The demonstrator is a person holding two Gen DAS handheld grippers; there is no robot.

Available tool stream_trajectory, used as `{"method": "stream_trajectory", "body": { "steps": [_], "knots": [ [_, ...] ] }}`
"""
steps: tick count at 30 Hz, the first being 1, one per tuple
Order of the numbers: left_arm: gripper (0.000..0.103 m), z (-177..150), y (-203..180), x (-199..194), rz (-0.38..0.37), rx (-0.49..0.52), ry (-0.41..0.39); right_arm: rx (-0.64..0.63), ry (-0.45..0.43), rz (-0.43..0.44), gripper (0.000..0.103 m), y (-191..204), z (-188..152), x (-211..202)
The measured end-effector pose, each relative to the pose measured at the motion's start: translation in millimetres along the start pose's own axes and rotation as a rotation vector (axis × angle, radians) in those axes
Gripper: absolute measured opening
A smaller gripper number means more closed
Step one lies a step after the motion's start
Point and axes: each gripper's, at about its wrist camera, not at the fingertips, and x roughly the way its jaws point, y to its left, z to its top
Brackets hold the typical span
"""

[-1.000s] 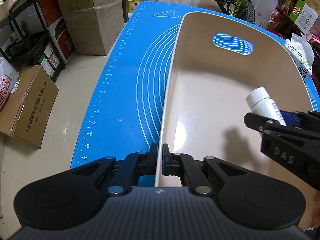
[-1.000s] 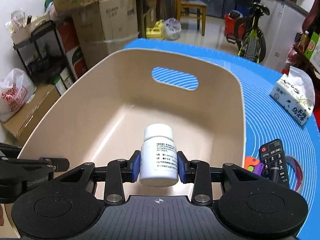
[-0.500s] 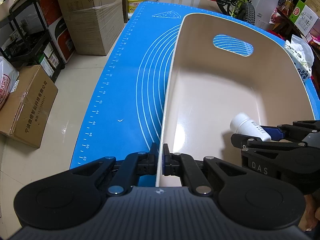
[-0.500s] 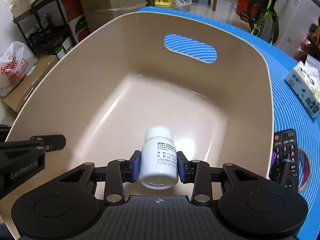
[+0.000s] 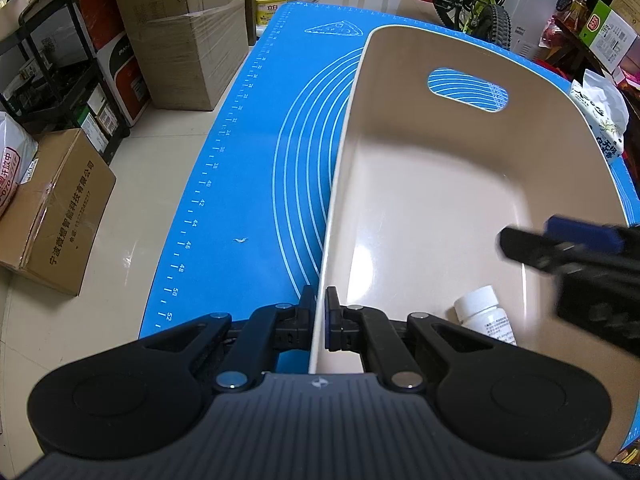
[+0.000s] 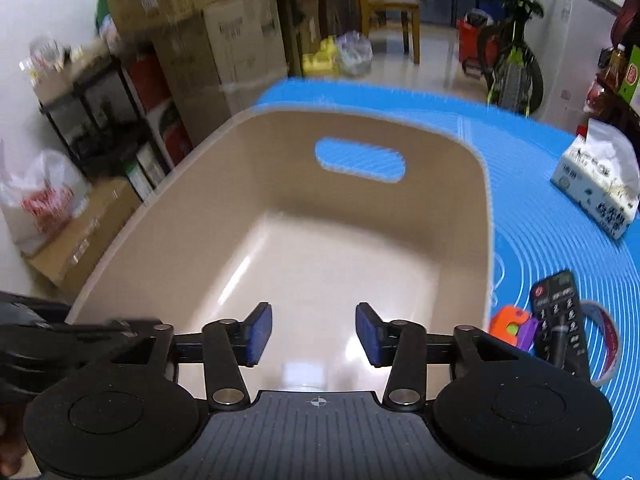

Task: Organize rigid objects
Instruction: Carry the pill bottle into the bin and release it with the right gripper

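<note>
Black remote control (image 6: pixel 560 320), orange-purple toy (image 6: pixel 514 326) and tissue pack (image 6: pixel 596 188) lie on the blue mat (image 5: pixel 248 184) right of the beige bin (image 5: pixel 440 184). White pill bottle (image 5: pixel 486 316) lies inside the bin near my end. My right gripper (image 6: pixel 314 332) gapes wide, holding nothing; my left gripper (image 5: pixel 320 316) pinches the bin's rim.

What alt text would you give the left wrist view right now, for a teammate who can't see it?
The left gripper is clamped on the near rim of a beige bin standing on a blue mat. A white pill bottle lies on its side on the bin floor, with the open right gripper, blurred, above it at the right edge.
</note>
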Motion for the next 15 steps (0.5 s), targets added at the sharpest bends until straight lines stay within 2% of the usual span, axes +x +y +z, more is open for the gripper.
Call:
{"method": "stream_trajectory", "body": {
  "steps": [1,6,11,15],
  "knots": [
    [0.005,0,0,-1,0.000,0.000,0.000,0.006,-0.026,-0.006,0.067,-3,1,-8],
    [0.006,0,1,-1,-0.003,-0.002,-0.001,0.059,-0.125,-0.008,0.068,-32,0,-46],
    [0.006,-1,1,0,-0.004,-0.004,-0.001,0.051,-0.200,-0.101,0.069,-66,-16,-82],
    [0.006,-1,1,0,-0.007,-0.010,0.000,0.108,-0.225,-0.169,0.069,-104,-29,-102]
  ]
}}
